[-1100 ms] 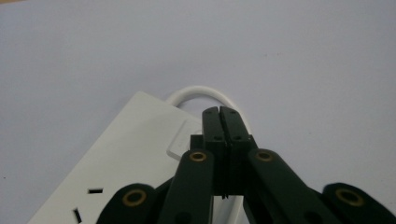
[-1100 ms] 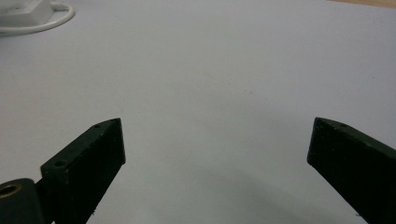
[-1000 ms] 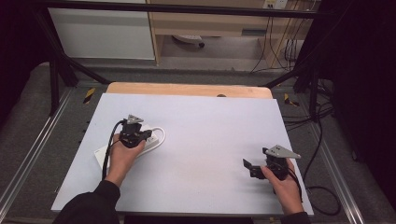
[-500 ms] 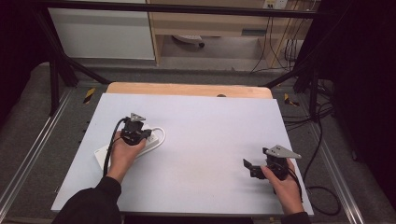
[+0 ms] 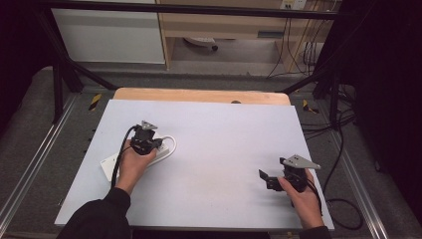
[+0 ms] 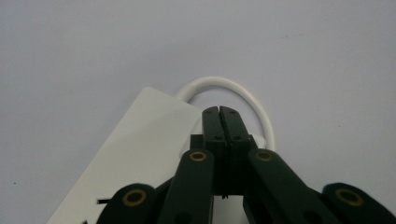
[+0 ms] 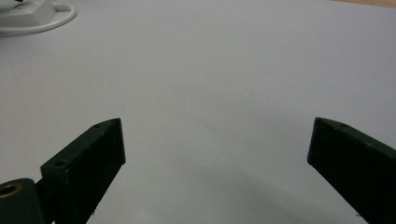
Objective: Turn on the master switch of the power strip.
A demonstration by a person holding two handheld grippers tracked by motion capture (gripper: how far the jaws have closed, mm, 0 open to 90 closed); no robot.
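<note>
left gripper (image 6: 218, 112) – fingers pressed together over white power strip (image 6: 135, 154) | right gripper (image 7: 215, 140) – fingers wide, empty

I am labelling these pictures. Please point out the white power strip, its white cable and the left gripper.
white power strip (image 6: 140, 140), left gripper view, flat top face.
white cable (image 6: 243, 91), left gripper view, top of loop.
left gripper (image 6: 219, 112), left gripper view, closed jaw tips.

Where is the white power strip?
In the high view the white power strip lies on the table's left side, under the shut left gripper.
</note>
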